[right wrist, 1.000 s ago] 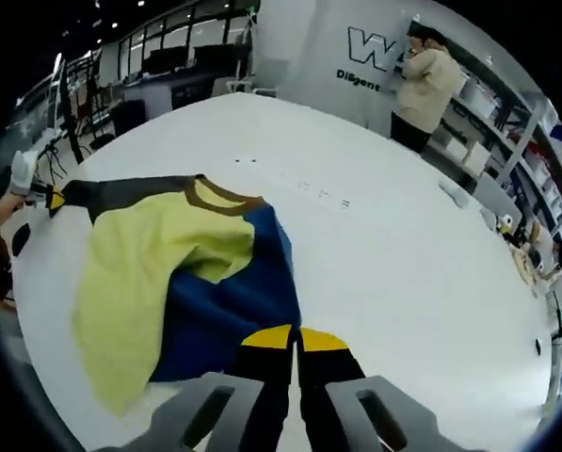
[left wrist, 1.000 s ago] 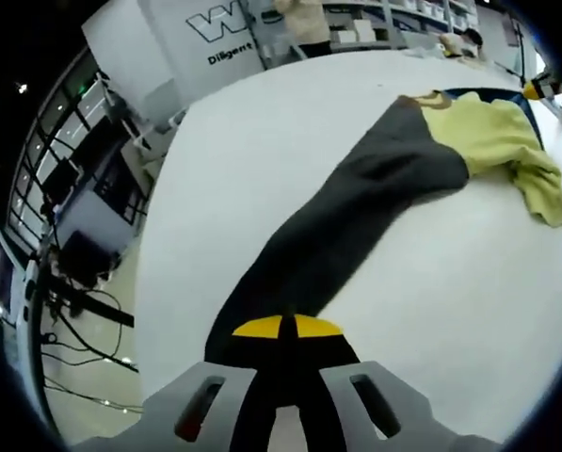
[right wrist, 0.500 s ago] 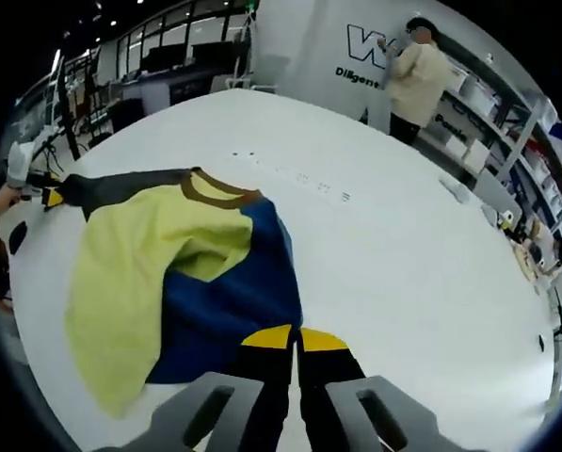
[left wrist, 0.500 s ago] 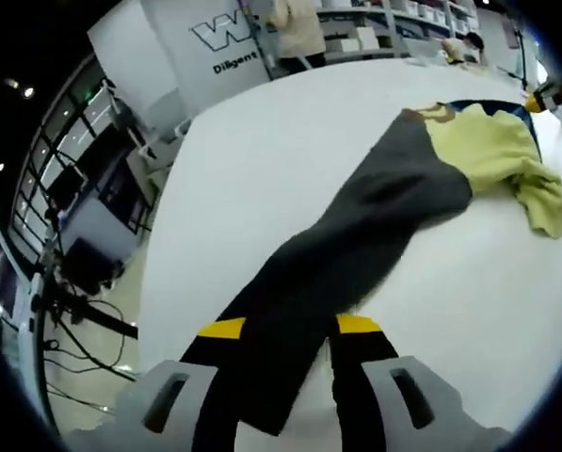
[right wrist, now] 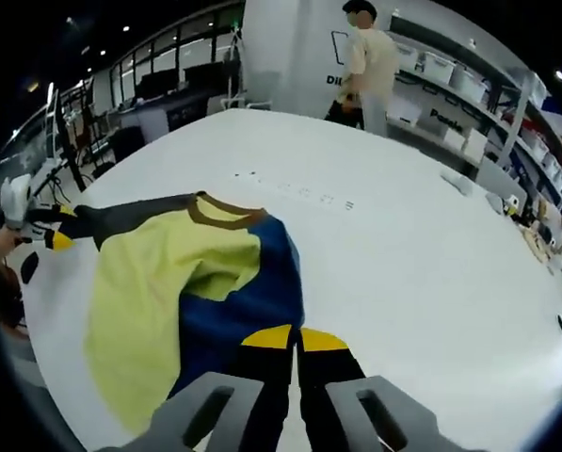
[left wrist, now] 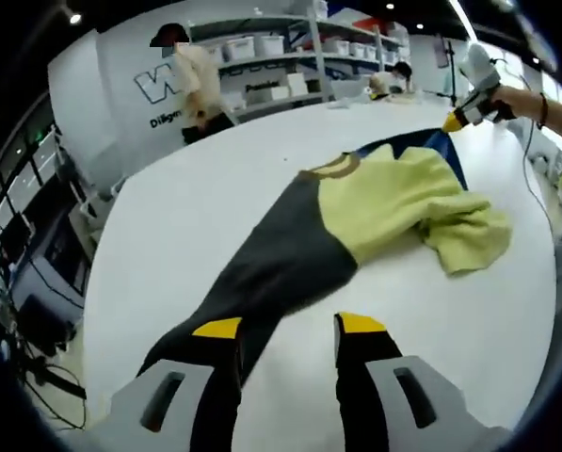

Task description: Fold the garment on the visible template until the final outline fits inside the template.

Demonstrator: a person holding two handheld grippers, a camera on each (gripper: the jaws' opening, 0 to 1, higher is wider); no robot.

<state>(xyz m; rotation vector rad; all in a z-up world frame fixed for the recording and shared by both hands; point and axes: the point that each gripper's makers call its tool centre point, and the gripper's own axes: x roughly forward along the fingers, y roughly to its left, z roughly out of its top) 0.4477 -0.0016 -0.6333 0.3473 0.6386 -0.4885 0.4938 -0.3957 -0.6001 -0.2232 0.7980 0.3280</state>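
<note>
Bright, even light falls from ceiling spots (left wrist: 73, 17), leaving the white table (left wrist: 215, 179) nearly shadowless. Fisheye bending curves the shelves (right wrist: 469, 85) and the table's edge. Distant figures look soft; nearer cloth stays fairly sharp.

white wall panel (left wrist: 120, 85) — large "W" | smaller line — unreadable

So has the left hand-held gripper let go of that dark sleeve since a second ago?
Yes. The left hand-held gripper was shut on the dark sleeve; now its jaws stand apart, the sleeve lying flat on the white table.
</note>
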